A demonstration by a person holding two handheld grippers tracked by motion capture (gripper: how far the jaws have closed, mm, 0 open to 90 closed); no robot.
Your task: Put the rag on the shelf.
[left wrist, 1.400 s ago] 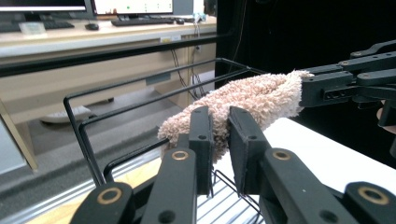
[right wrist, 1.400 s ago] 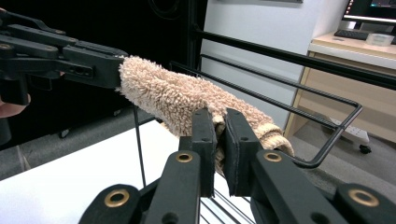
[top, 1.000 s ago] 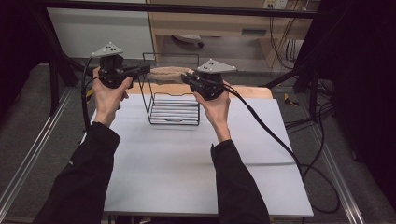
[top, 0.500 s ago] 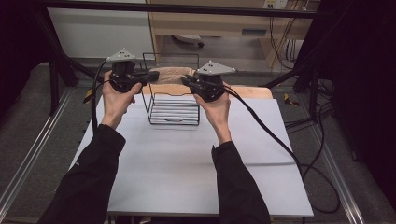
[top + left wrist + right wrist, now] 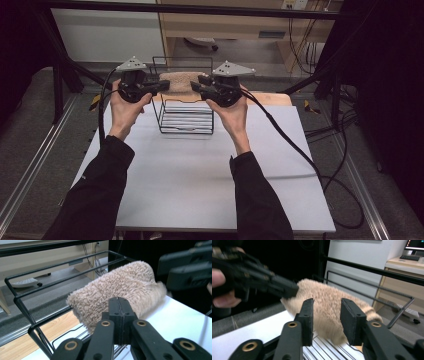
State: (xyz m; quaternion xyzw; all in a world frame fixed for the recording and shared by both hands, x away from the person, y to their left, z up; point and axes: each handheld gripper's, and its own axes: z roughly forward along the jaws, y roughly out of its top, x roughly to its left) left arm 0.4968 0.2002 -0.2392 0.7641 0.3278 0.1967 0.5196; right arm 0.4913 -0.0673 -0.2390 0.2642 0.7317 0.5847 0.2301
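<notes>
Fuzzy tan fleece roll (image 5: 117, 293) over black wire rack (image 5: 185, 117); left hand-held gripper (image 5: 119, 305) pinches it, right hand-held gripper (image 5: 326, 315) just opened, slightly apart.

fleecy cloth (image 5: 180, 81) over wire rack (image 5: 186, 120), rack on table (image 5: 200, 175)

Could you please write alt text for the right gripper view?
The right gripper has just been opening, a fluffy tan cloth beyond its parted jaws. The left gripper pinches the cloth's far end above a black wire rack.
</notes>
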